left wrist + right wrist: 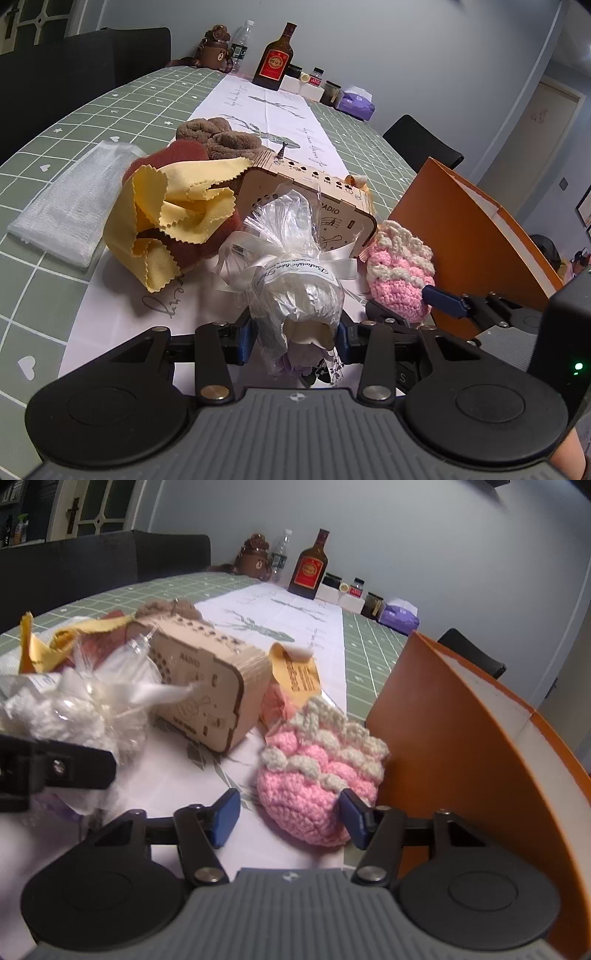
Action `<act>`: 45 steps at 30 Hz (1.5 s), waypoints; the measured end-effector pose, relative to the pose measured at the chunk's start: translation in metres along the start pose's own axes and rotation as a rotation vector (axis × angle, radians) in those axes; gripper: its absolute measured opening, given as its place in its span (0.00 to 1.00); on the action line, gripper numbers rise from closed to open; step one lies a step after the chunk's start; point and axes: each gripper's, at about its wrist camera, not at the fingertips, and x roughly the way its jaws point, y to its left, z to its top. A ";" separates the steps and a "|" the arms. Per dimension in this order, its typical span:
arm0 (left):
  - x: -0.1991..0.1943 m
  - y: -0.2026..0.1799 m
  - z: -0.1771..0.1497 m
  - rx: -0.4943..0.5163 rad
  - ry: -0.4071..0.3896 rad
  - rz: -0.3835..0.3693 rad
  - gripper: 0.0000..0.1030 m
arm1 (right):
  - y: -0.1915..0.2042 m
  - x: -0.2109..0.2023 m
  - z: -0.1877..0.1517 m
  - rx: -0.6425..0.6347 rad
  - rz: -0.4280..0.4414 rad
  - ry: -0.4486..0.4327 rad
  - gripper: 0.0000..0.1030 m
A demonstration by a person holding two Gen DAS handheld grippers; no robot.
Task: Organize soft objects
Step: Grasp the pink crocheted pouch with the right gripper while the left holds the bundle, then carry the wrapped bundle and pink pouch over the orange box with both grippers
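My left gripper (294,334) is shut on a clear plastic bag of white soft stuff tied with a white ribbon (295,280); the bag also shows in the right wrist view (74,709). My right gripper (290,818) is open, its fingers on either side of a pink and cream crocheted pouch (317,775), which also shows in the left wrist view (399,273). A yellow cloth (177,218) lies on a brown sponge (192,240). A brown fluffy towel (218,138) sits behind them. A white gauze cloth (70,210) lies at the left.
An orange bin (461,738) stands at the right, next to the pouch. A wooden radio box (314,195) sits mid-table with a yellow tag (299,672) behind it. Bottles, jars and a purple tissue pack (356,103) line the far edge. Dark chairs surround the table.
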 end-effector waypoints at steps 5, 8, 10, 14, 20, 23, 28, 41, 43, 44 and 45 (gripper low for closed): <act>0.001 -0.001 -0.002 0.005 0.005 0.003 0.46 | 0.002 0.004 -0.002 -0.020 -0.031 -0.004 0.41; -0.001 -0.002 -0.004 0.009 0.005 0.003 0.46 | 0.002 0.006 -0.003 -0.035 -0.034 -0.008 0.25; -0.002 -0.003 -0.004 0.008 0.005 0.004 0.46 | 0.004 0.006 -0.005 -0.051 -0.047 -0.012 0.20; -0.006 -0.003 -0.005 0.008 -0.001 0.012 0.46 | 0.002 -0.006 -0.008 -0.037 -0.041 -0.026 0.16; -0.013 -0.006 -0.010 0.013 -0.013 0.017 0.46 | 0.005 -0.044 -0.012 -0.045 -0.009 -0.065 0.16; -0.018 -0.006 -0.013 0.017 -0.014 0.020 0.46 | 0.006 -0.067 -0.021 -0.045 0.031 -0.069 0.16; -0.028 -0.009 -0.024 0.038 -0.009 0.040 0.46 | 0.009 -0.099 -0.040 -0.054 0.084 -0.060 0.16; -0.052 -0.016 -0.052 0.057 0.005 0.034 0.46 | 0.008 -0.134 -0.073 0.011 0.190 -0.022 0.27; -0.052 -0.014 -0.051 0.047 0.004 0.032 0.46 | 0.006 -0.138 -0.071 0.029 0.179 -0.038 0.32; -0.053 -0.012 -0.051 0.041 0.002 0.034 0.46 | 0.005 -0.140 -0.069 0.035 0.173 -0.049 0.34; -0.054 -0.011 -0.051 0.036 -0.002 0.039 0.46 | 0.003 -0.143 -0.067 0.042 0.171 -0.062 0.36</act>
